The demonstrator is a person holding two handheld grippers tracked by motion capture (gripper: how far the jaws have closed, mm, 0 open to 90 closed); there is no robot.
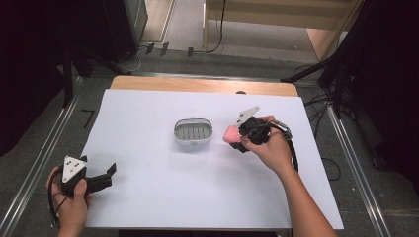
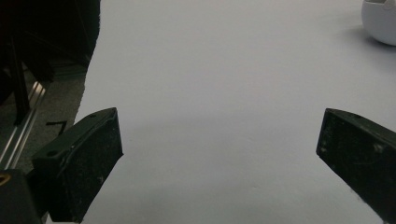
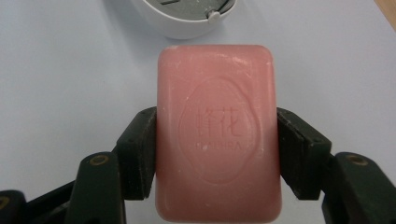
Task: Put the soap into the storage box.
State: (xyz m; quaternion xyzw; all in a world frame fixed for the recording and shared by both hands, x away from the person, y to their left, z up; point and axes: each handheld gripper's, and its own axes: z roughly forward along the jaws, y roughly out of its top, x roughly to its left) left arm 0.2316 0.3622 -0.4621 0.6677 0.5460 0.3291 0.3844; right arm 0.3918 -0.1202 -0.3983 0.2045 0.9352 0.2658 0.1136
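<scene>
A pink bar of soap (image 3: 217, 130) with an embossed oval stamp sits between the jaws of my right gripper (image 3: 215, 149), which is shut on its two long sides. In the high view the soap (image 1: 230, 134) is held just right of a white oval soap dish (image 1: 193, 131) with a slotted grey insert. The dish's rim (image 3: 187, 23) lies just ahead of the soap. My left gripper (image 1: 109, 173) rests at the near left of the table, open, with nothing between its jaws (image 2: 219, 149).
A white sheet (image 1: 148, 187) covers the wooden table. The dish's edge (image 2: 380, 21) shows far off in the left gripper view. Metal rails run along both sides of the table, and cables lie on the floor beyond.
</scene>
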